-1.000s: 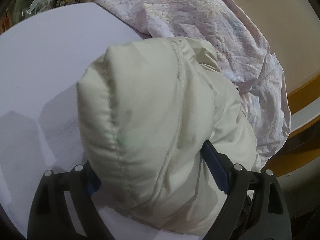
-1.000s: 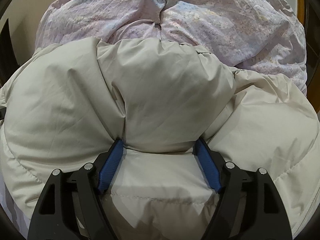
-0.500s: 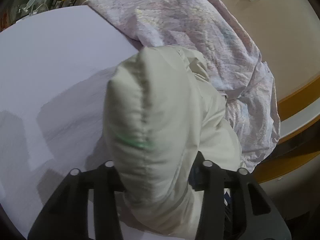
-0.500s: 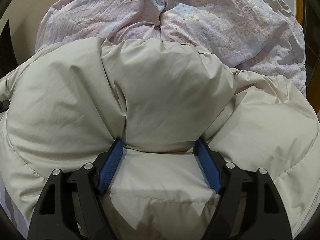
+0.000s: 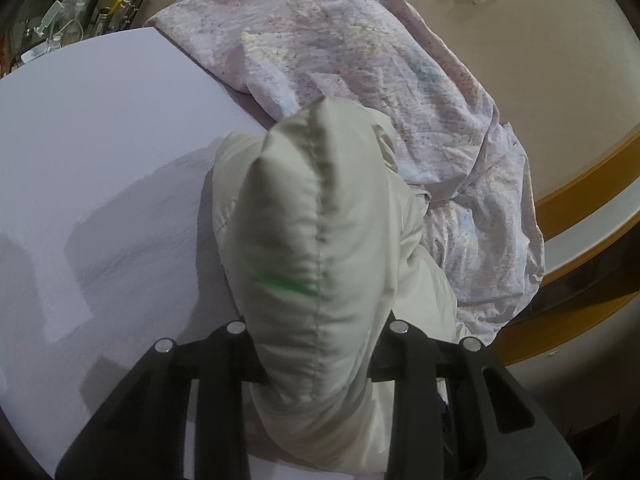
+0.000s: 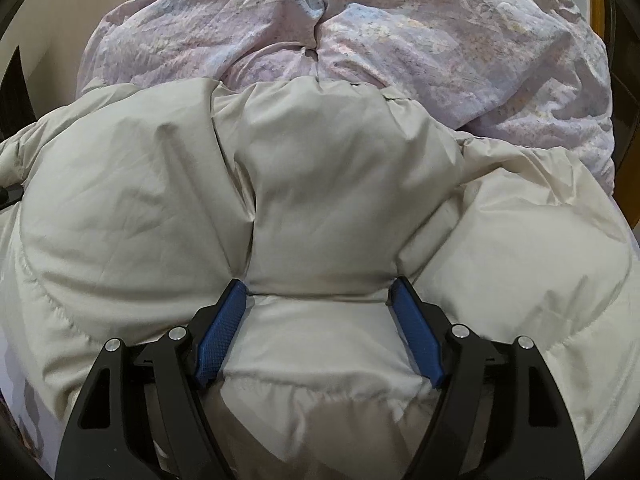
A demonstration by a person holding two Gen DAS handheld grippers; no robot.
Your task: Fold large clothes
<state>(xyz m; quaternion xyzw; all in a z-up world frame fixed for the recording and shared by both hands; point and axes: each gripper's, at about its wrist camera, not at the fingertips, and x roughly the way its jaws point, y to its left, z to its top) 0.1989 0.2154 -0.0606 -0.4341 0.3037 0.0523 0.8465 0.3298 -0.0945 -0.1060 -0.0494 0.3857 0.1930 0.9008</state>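
Left tool (image 5: pixel 316 360) has just closed on the puffy jacket (image 5: pixel 316 216); right tool (image 6: pixel 320 316), wide, straddles its padding.

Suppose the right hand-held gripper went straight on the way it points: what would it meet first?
Most likely the cream padded jacket: a bulge of it already sits between the right hand-held gripper and the lilac quilt behind.

Jacket (image 6: pixel 320 184) before quilt (image 6: pixel 400 40)

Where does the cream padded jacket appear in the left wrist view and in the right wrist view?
Left wrist: cream padded jacket stands centre, a bunched ridge rising from the bottom.
Right wrist: it fills the lower two thirds.
Shared landmark: the lilac floral quilt lies behind the jacket in both views.
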